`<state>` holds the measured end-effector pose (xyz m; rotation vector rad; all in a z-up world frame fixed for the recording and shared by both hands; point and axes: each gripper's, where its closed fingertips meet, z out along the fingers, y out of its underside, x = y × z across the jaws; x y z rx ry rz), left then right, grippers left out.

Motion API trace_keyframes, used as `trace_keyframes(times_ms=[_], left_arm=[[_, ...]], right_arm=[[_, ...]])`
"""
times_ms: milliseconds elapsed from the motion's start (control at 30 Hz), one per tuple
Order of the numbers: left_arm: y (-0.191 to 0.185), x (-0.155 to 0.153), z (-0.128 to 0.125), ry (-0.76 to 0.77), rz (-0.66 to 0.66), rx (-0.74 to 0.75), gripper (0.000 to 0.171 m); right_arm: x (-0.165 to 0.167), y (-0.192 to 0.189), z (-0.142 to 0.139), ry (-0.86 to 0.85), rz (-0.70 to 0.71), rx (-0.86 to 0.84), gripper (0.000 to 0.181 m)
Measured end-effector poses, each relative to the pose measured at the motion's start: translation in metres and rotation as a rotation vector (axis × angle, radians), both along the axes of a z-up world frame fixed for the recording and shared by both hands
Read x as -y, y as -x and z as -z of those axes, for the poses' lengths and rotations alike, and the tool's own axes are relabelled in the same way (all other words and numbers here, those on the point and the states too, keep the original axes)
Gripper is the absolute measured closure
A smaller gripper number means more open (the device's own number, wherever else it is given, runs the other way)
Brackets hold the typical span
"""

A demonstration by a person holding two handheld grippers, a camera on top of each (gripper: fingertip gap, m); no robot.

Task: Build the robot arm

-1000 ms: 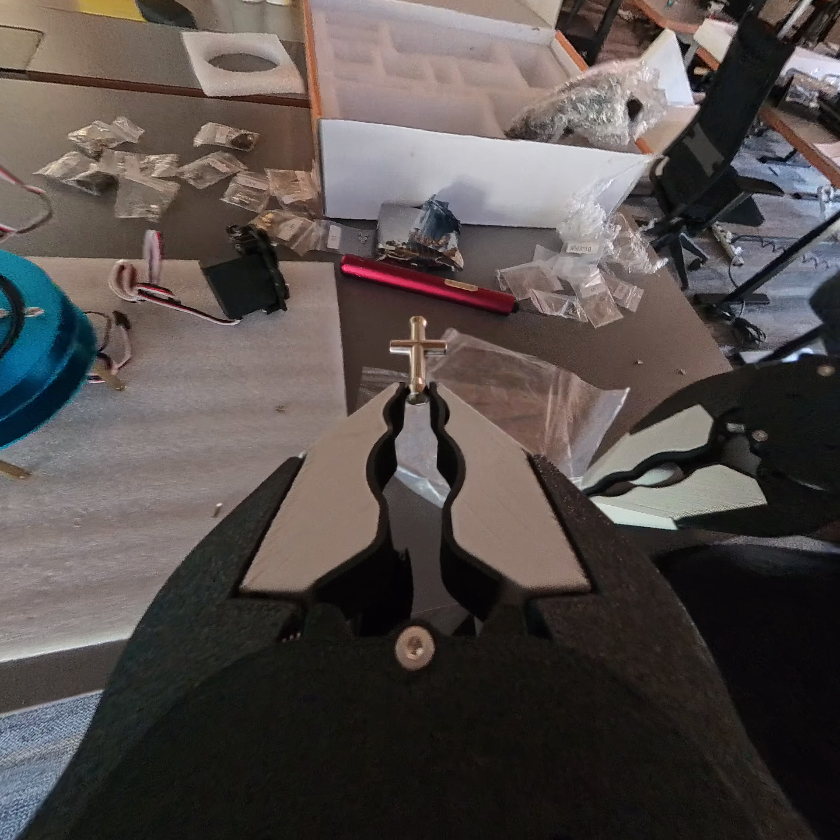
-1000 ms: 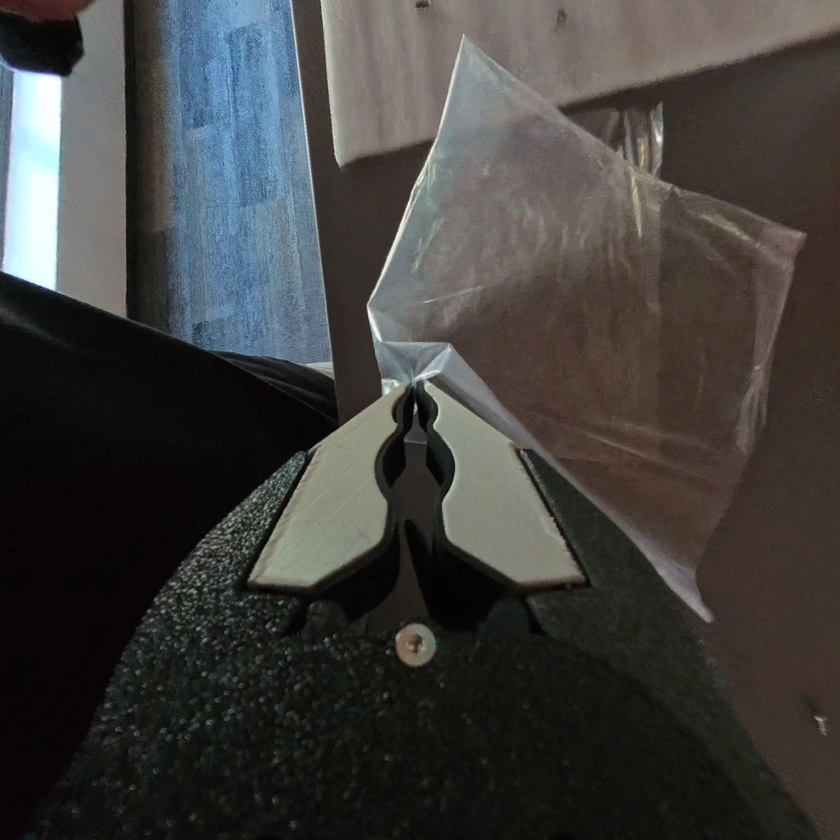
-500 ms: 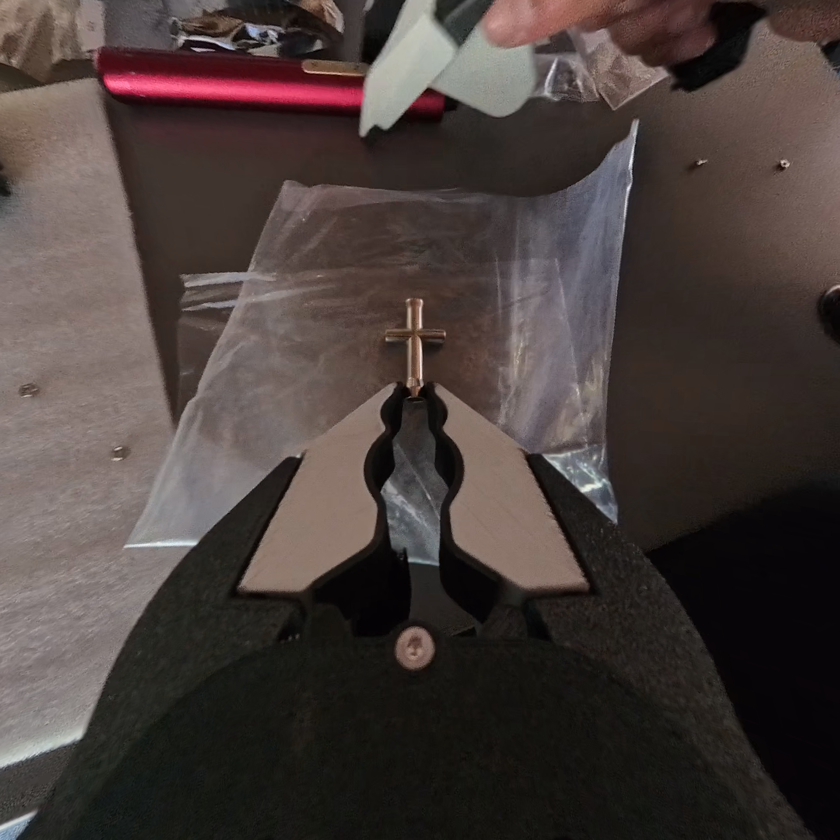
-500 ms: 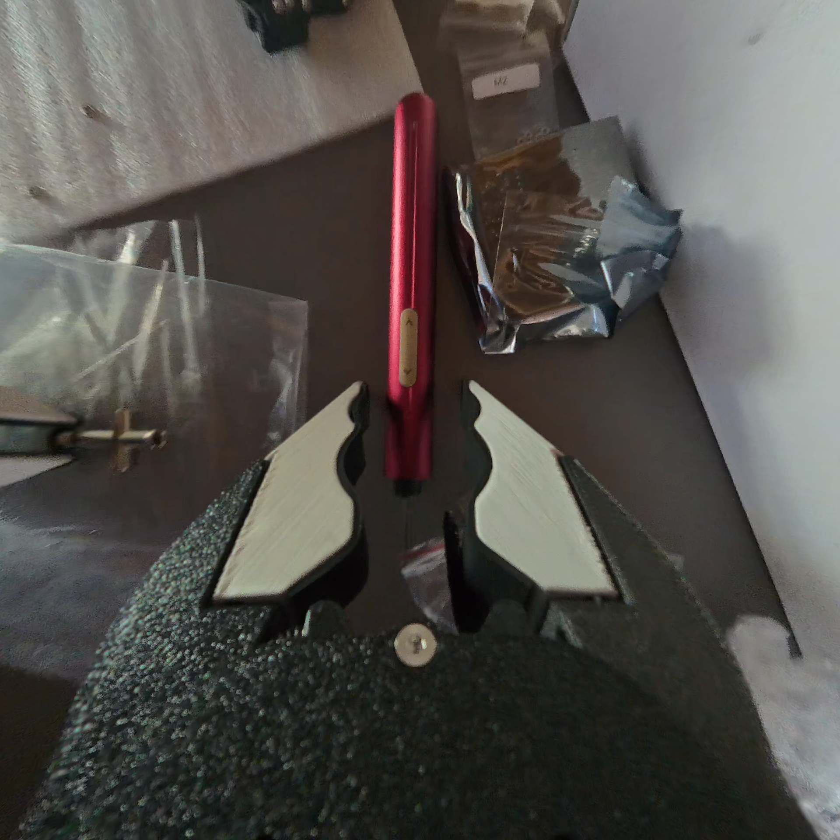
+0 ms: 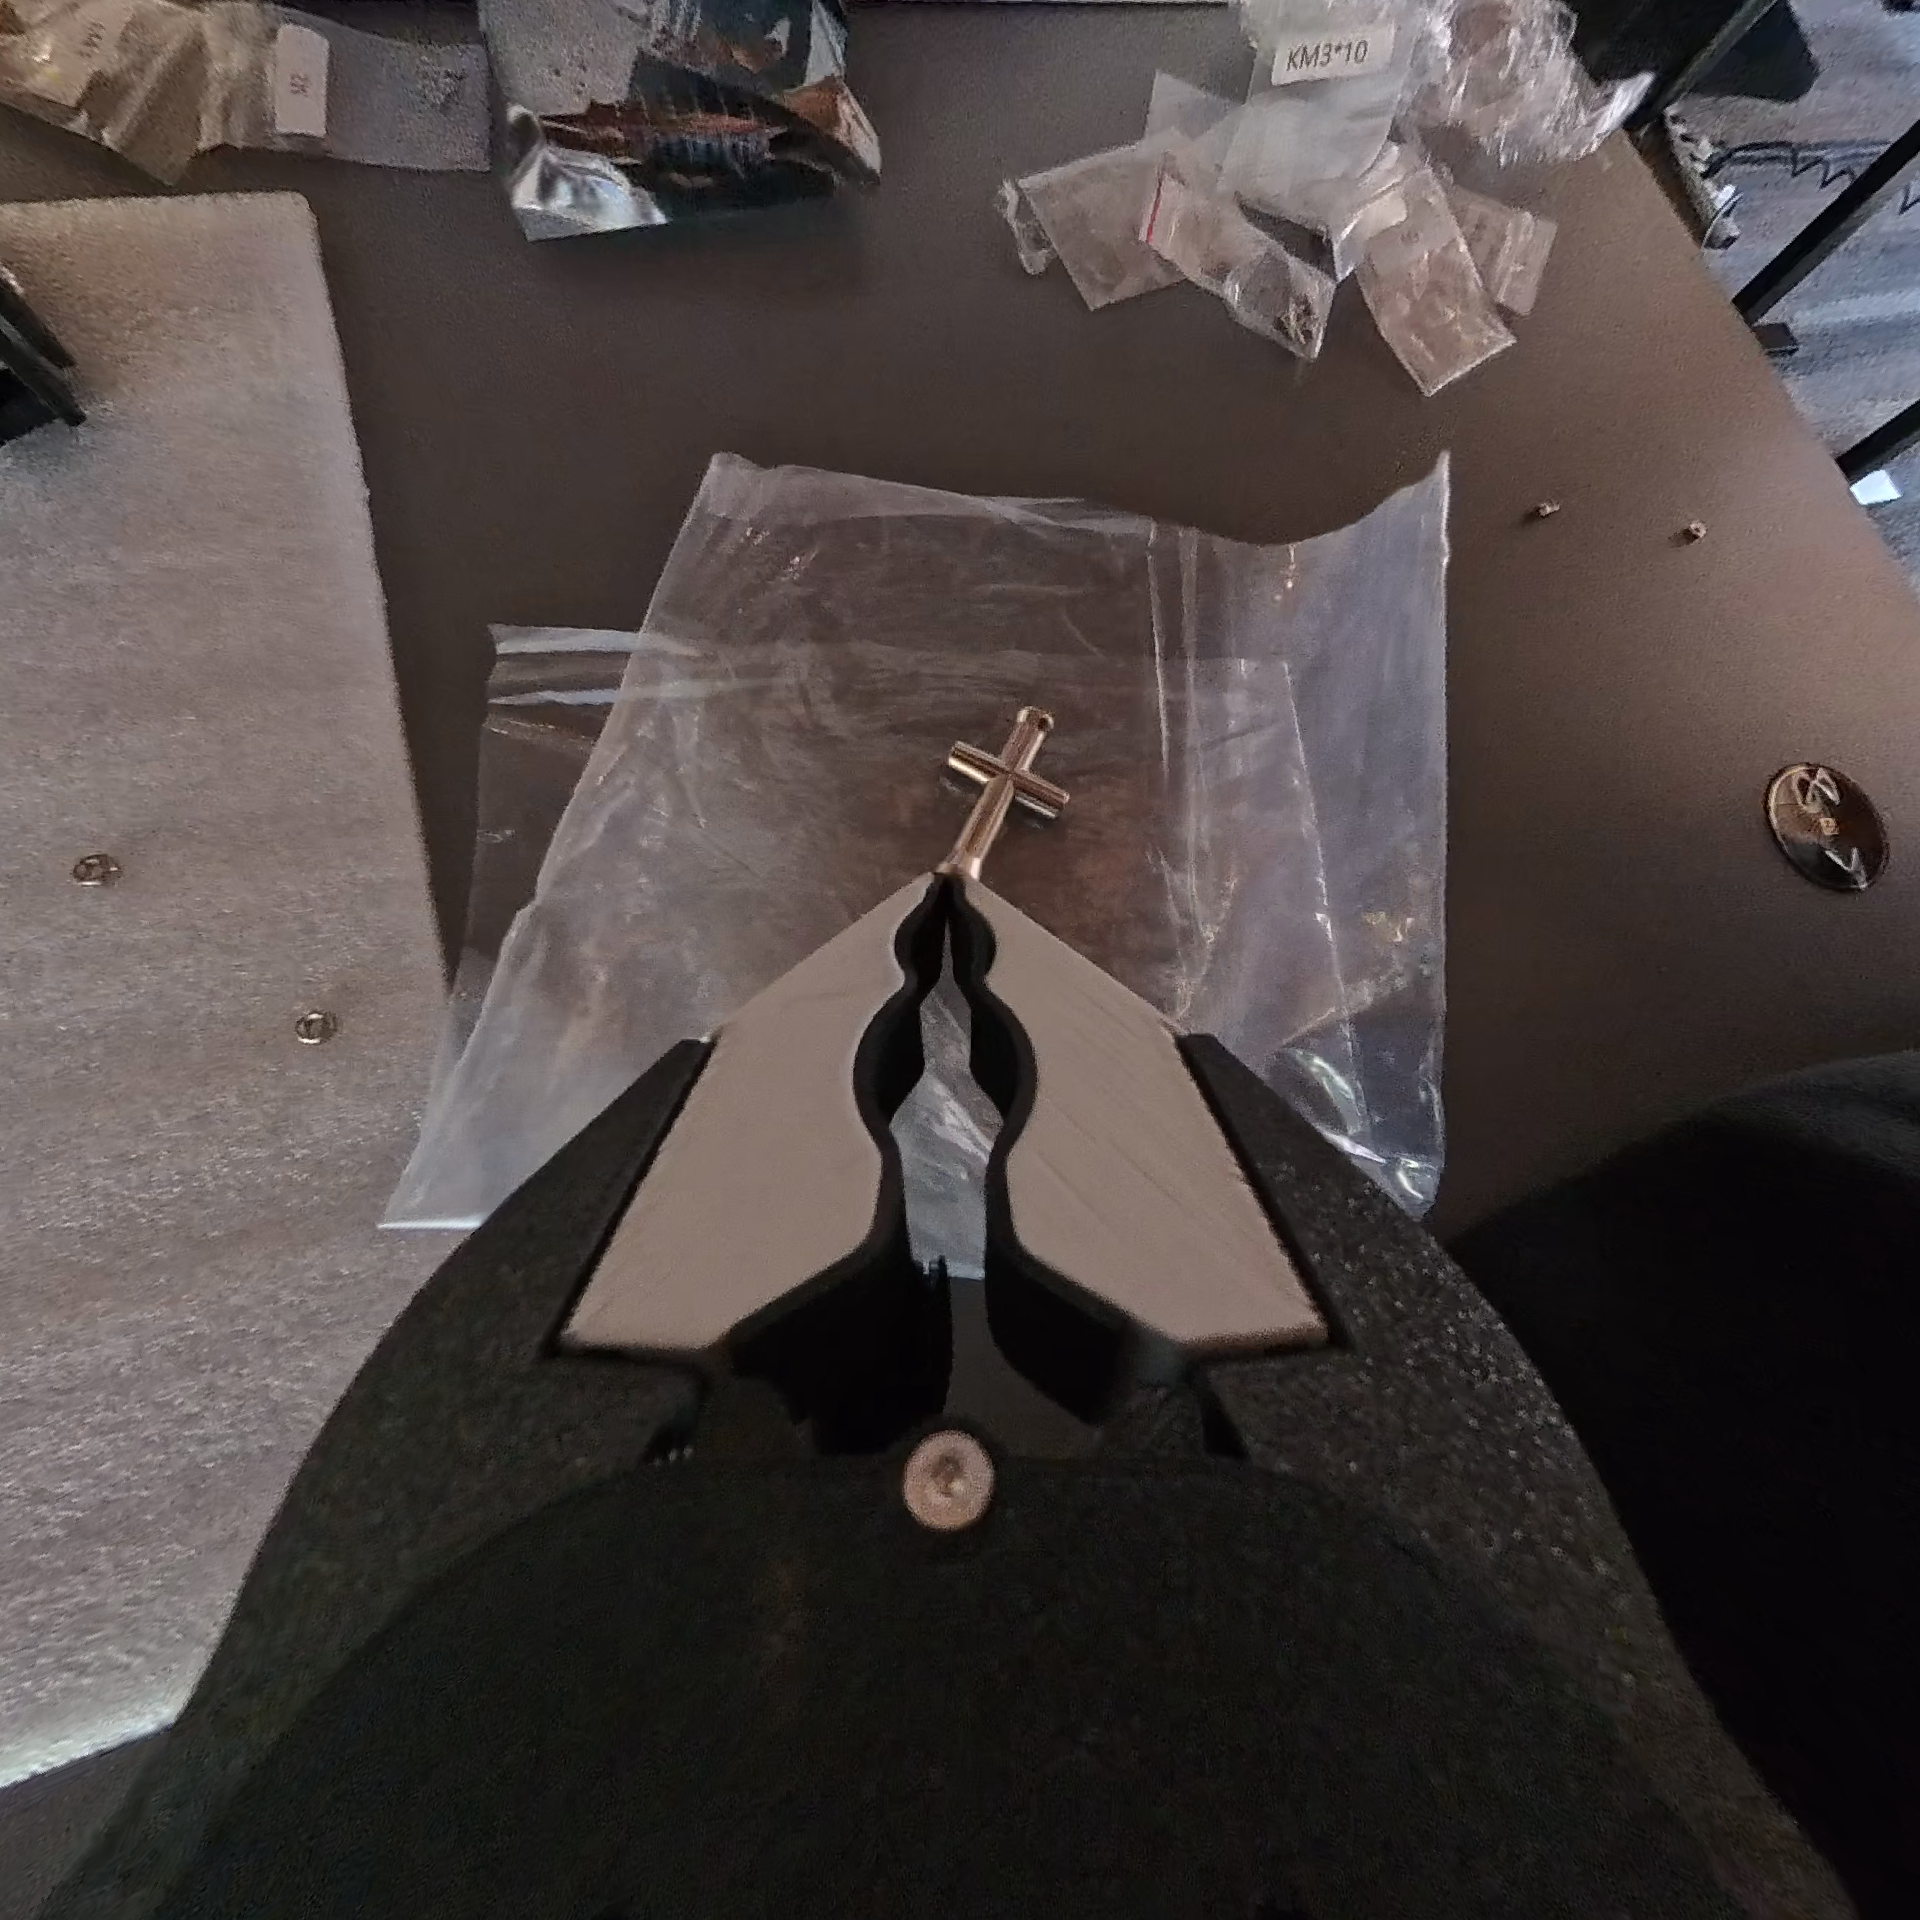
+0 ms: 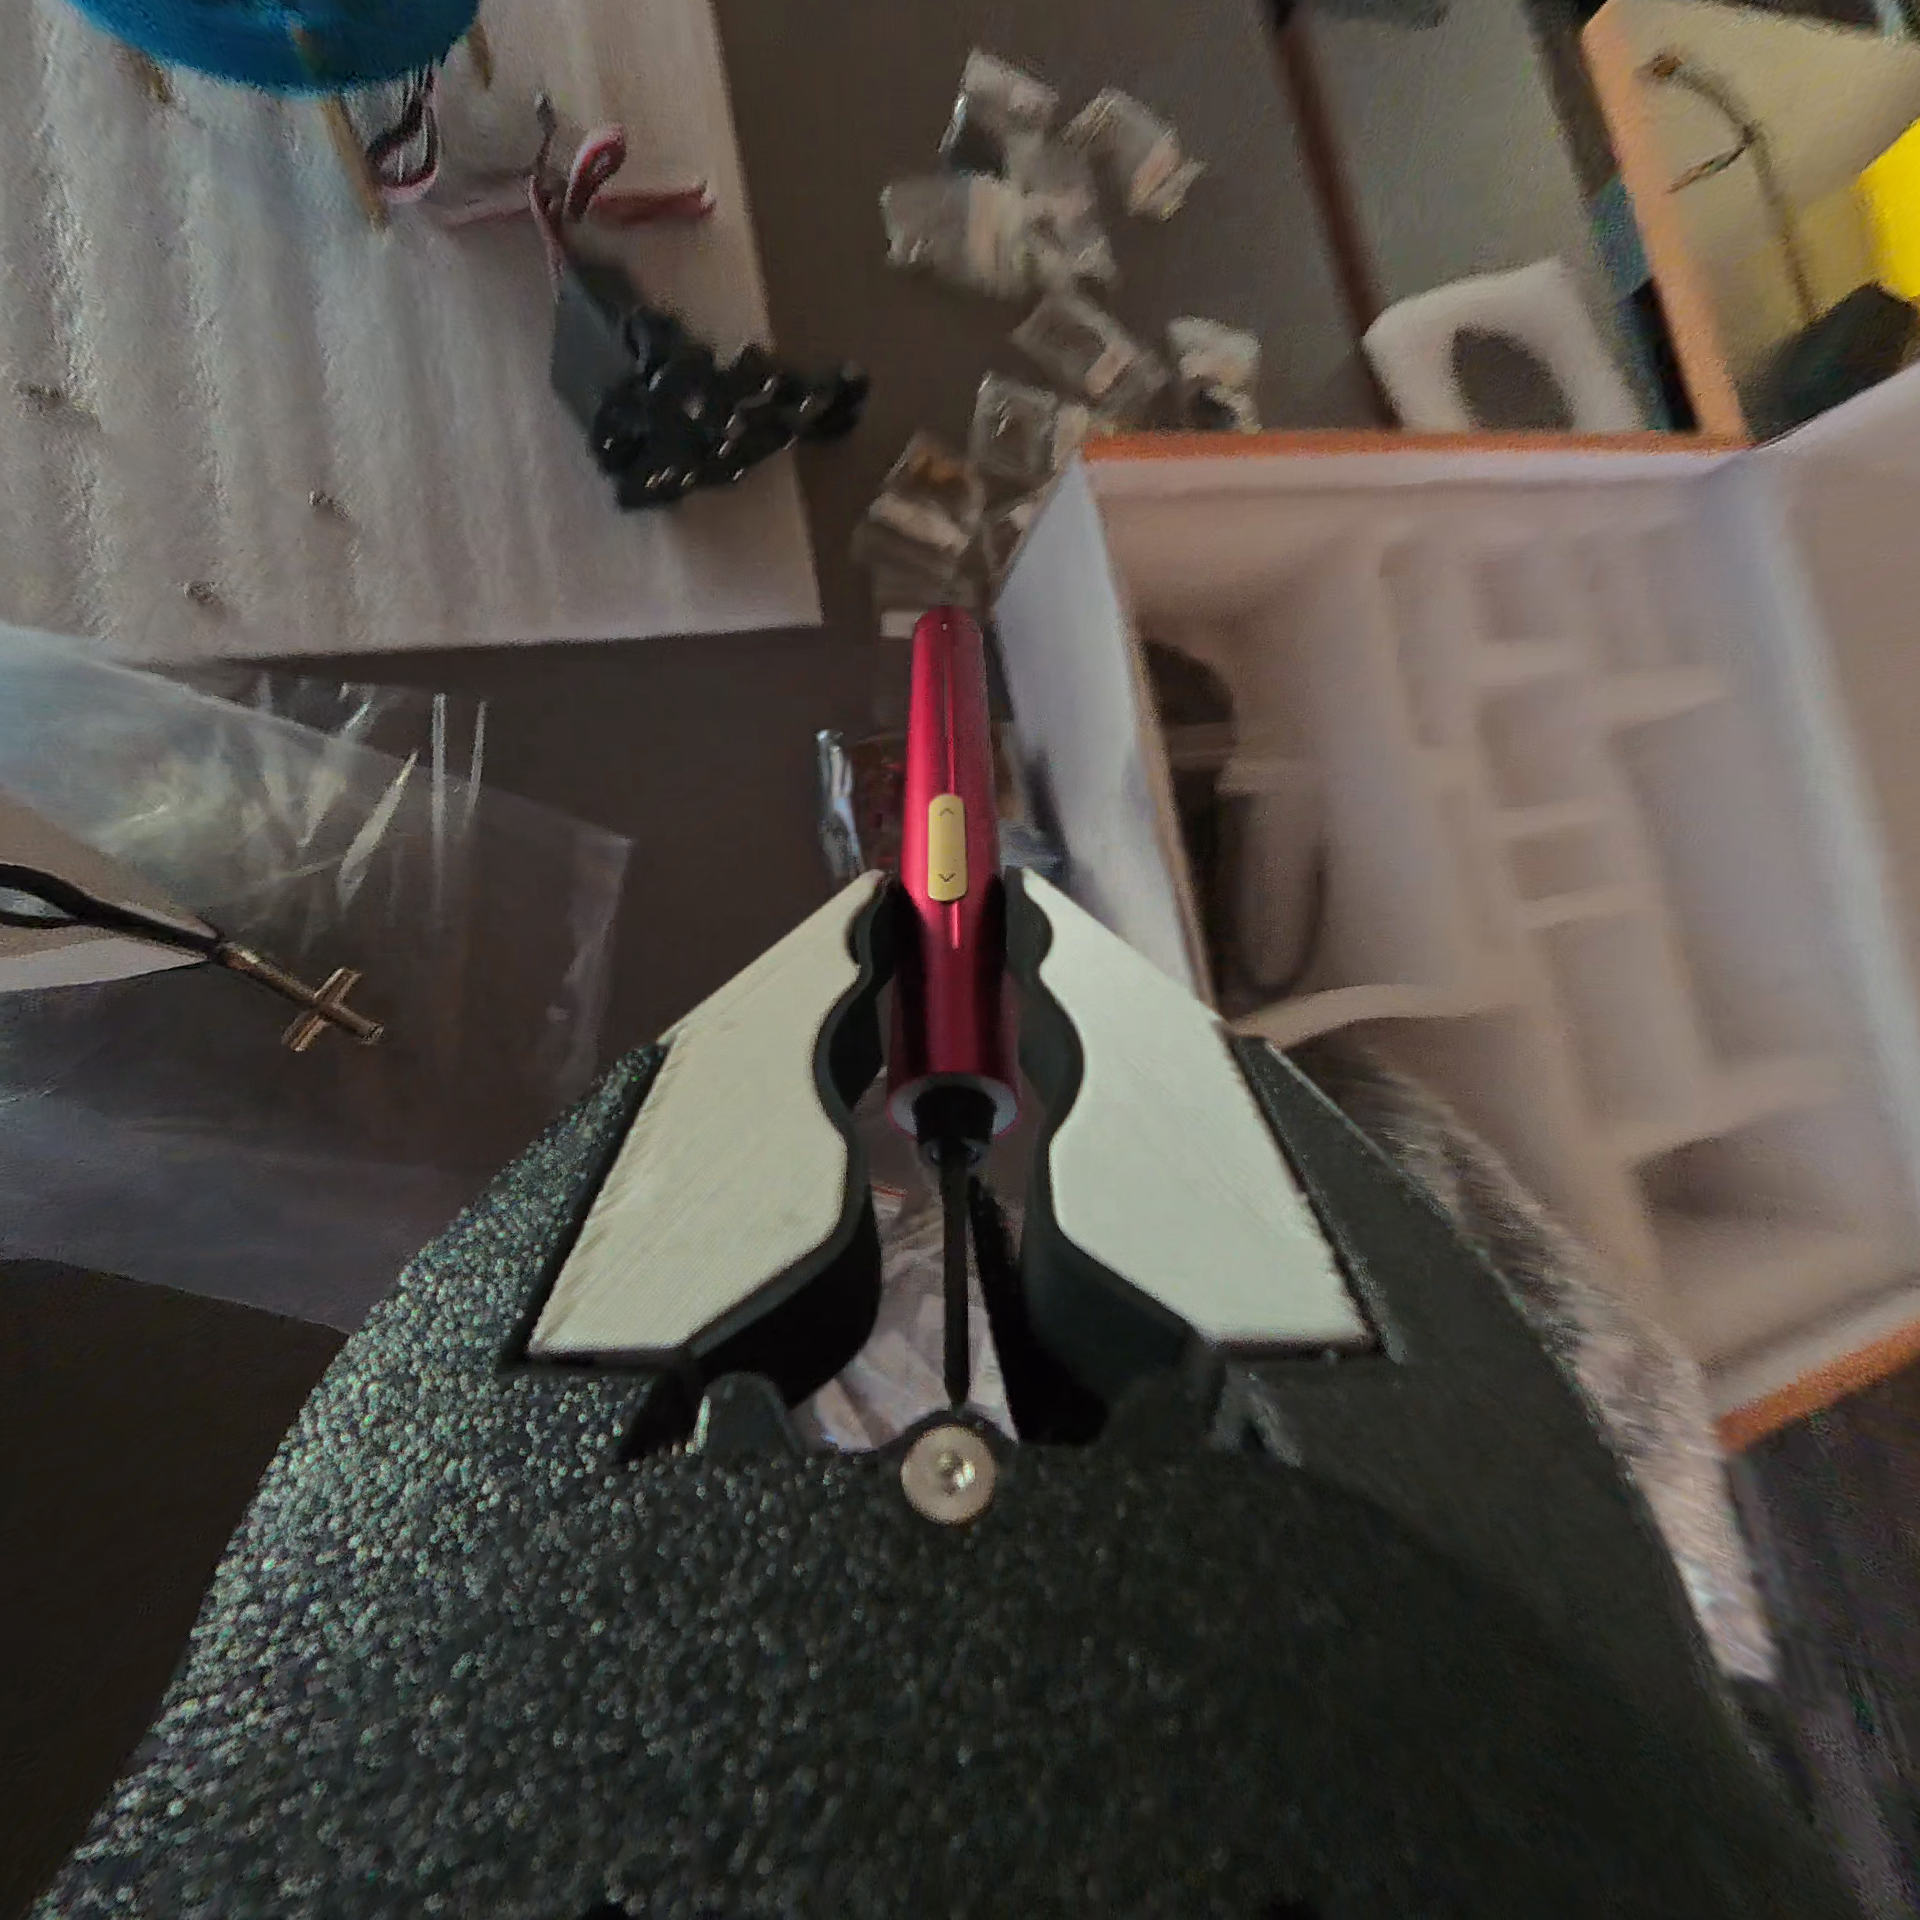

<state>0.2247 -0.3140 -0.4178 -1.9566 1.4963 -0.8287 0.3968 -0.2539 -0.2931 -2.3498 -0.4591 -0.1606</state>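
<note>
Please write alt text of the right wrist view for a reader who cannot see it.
The right gripper is shut on a red screwdriver, its black bit pointing back toward the camera. To the left, a small metal cross tool hangs above a clear bag; an open white box stands on the right.

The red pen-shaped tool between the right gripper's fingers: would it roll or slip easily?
The red tool looks round and smooth, so it would probably roll on the table. Its glossy metal may slip lengthwise in the right gripper. It seems stiff.

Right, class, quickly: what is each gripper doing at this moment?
Left gripper: shut on the small cross-shaped metal tool.
Right gripper: shut on the slim red metal electric screwdriver.
</note>
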Motion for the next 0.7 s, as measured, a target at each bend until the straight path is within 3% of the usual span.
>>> trace_keyframes(times_ms=[133,267,400,567,633,700], left_arm=[[-0.001,0.0,0.001,0.002,0.018,0.003,0.171],[-0.005,-0.006,-0.009,0.007,0.014,0.03,0.161],[-0.019,-0.037,-0.032,0.017,-0.015,0.077,0.147],[-0.076,-0.086,-0.061,0.026,0.02,0.116,0.139],[-0.108,-0.101,-0.056,0.029,0.054,0.084,0.135],[-0.136,-0.105,-0.04,0.099,0.093,0.011,0.12]], right_arm=[[0.003,0.007,-0.008,0.016,-0.04,-0.041,0.163],[0.01,0.031,0.037,0.08,-0.074,-0.124,0.162],[0.014,0.051,0.079,0.05,-0.066,-0.246,0.162],[0.032,0.049,0.127,0.137,-0.044,-0.246,0.161],[0.033,0.046,0.131,0.125,-0.03,-0.253,0.161],[0.032,0.046,0.131,0.133,-0.014,-0.295,0.161]])
